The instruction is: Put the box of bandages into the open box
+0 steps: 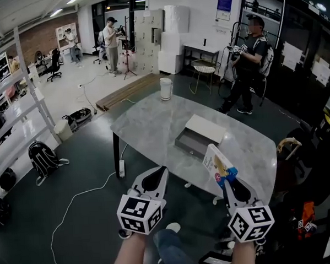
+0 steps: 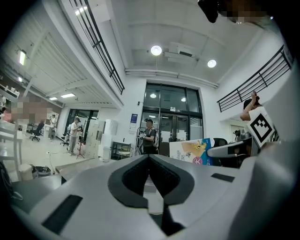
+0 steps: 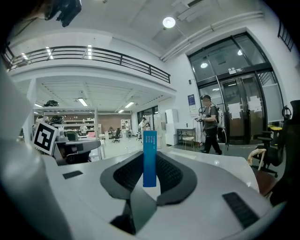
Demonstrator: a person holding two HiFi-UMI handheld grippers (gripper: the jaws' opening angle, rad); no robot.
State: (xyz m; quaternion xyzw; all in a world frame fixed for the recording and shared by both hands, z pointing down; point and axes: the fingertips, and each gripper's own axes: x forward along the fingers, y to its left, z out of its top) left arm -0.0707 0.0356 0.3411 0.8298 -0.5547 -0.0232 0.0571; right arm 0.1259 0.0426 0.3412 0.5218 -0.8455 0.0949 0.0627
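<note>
No word or number reads clearly anywhere. The box of bandages [image 1: 216, 162] bears print on its white face, a yellow cartoon figure and a round pink mark [image 2: 197, 160] with what may be a single white character, but the lettering is too small to make out. Its narrow blue edge [image 3: 149, 158] carries short rows of white print, also illegible. A blue poster [image 1: 223, 4] on the white wall shows pale lines and a light block, all blurred.

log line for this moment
right claw: shut on box of bandages | left claw: shut, empty | open box: on table | placement: pending
</note>
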